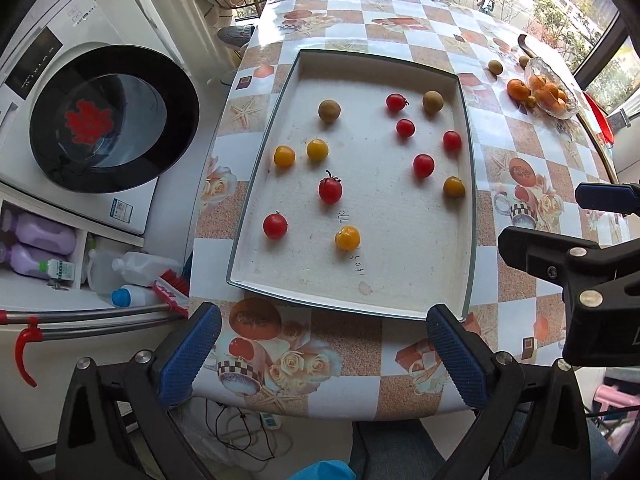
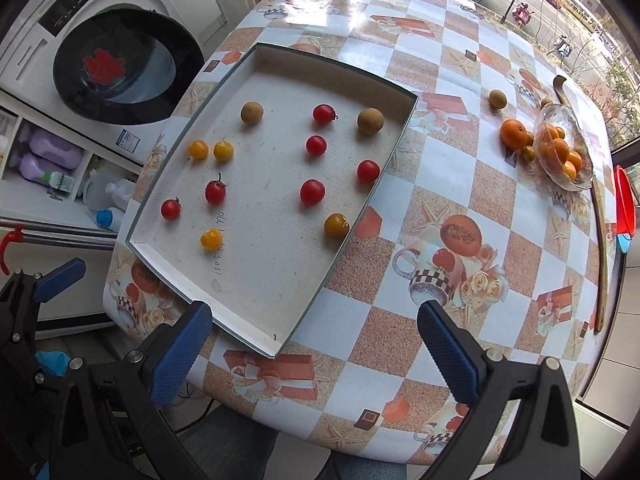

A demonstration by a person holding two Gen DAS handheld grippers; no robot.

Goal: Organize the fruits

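A shallow white tray (image 1: pixel 404 68) (image 2: pixel 332 66) lies on the patterned table and holds several red cherry tomatoes (image 1: pixel 330 190) (image 2: pixel 312 192), several yellow ones (image 1: pixel 347 238) (image 2: pixel 211 239) and two brown longans (image 1: pixel 329 111) (image 2: pixel 370 121). My left gripper (image 1: pixel 324 354) hangs open above the table's near edge, below the tray, with nothing between its fingers. My right gripper (image 2: pixel 316 350) is open too, above the tray's near corner, and holds nothing. In the left wrist view the right gripper (image 1: pixel 600 216) shows at the right edge.
A glass bowl (image 2: pixel 584 160) (image 1: pixel 532 68) of small oranges stands at the table's far right, with a loose orange (image 2: pixel 514 133), a small brown fruit (image 2: pixel 497 99) and a wooden stick (image 2: pixel 600 248) near it. A washing machine (image 1: pixel 100 120) and bottles (image 1: pixel 44 240) stand left of the table.
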